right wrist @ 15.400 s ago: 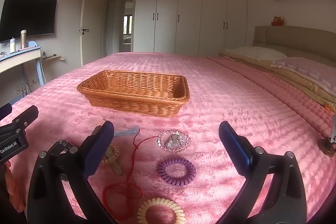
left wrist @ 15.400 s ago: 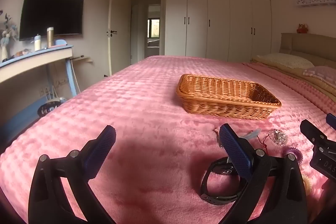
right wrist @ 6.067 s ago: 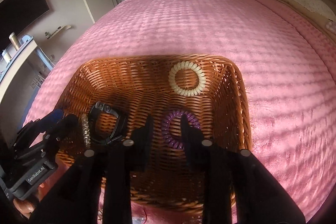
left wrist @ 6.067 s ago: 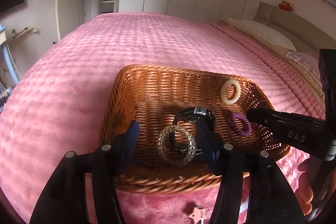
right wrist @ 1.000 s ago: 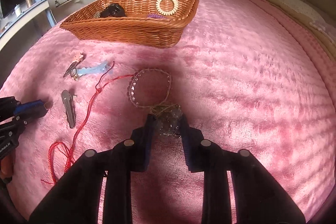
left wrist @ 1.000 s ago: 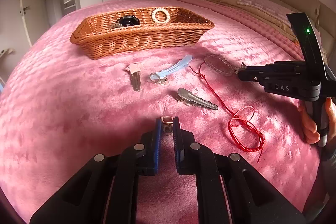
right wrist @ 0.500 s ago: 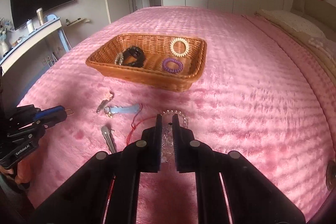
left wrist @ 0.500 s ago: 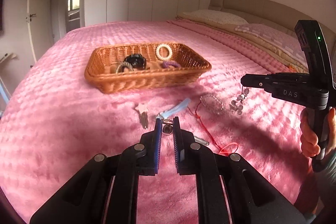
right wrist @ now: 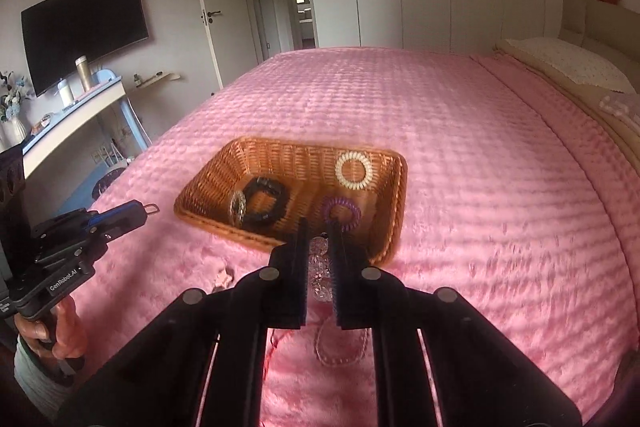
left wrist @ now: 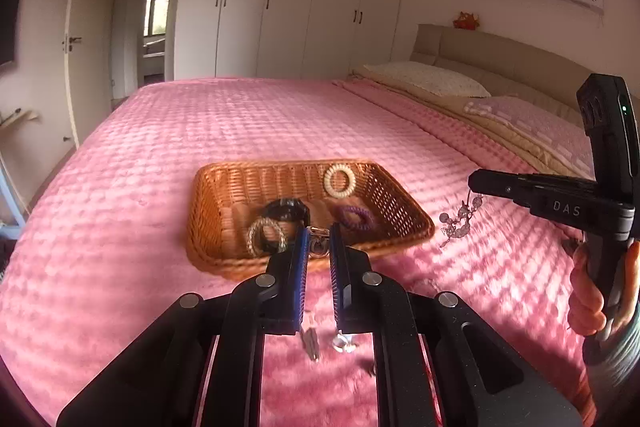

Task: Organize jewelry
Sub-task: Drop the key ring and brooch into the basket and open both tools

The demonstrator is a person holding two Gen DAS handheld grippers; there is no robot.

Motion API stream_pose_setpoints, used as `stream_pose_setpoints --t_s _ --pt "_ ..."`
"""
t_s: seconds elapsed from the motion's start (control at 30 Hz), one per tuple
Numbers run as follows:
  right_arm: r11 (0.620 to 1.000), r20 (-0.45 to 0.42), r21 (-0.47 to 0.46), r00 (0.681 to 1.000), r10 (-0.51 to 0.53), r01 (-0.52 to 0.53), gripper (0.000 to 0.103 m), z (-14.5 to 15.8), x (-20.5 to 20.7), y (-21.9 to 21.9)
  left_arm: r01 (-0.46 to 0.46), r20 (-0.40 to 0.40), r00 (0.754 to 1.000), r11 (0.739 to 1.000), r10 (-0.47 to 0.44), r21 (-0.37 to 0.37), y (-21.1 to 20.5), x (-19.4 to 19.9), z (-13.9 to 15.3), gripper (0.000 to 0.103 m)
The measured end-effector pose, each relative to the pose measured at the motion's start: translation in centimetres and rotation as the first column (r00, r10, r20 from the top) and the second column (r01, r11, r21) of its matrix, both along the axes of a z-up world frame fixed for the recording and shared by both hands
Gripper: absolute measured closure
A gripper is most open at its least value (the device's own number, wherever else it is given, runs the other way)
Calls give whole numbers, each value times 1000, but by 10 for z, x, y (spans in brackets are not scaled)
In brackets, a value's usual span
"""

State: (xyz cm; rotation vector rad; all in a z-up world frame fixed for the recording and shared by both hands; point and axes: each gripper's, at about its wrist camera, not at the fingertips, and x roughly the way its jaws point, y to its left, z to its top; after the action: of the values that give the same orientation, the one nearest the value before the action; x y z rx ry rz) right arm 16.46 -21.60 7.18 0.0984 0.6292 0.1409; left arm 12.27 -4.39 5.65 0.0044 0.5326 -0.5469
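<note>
A wicker basket stands on the pink bed and holds a cream coil tie, a purple coil tie, a black band and a clear bead bracelet. My left gripper is shut on a small metal clip, held in the air before the basket's near rim. My right gripper is shut on a crystal bead bracelet, which hangs from it to the right of the basket.
Hair clips and a red cord lie on the bedspread below the grippers. Pillows and a headboard are at the right, a desk and TV at the left, wardrobes behind.
Both grippers have risen and moved closer to the basket with their loads. The crystal bracelet now hangs clear of the bed.
</note>
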Motion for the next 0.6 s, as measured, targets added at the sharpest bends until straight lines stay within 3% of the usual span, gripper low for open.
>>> stream_pose_setpoints --t_s 0.13,0.3,0.6 --pt "1000 -16 14 1000 -16 17 95 -4 46 6 -44 -29 999 998 43 -45 -4 45 -3 94" --pt "1000 -84 12 996 -15 16 95 -33 96 17 -98 -86 992 993 93 -61 -4 90 -27 94" --pt "1000 -179 12 984 -13 15 95 -80 130 31 -114 -137 985 993 108 -41 -1 109 -55 94"
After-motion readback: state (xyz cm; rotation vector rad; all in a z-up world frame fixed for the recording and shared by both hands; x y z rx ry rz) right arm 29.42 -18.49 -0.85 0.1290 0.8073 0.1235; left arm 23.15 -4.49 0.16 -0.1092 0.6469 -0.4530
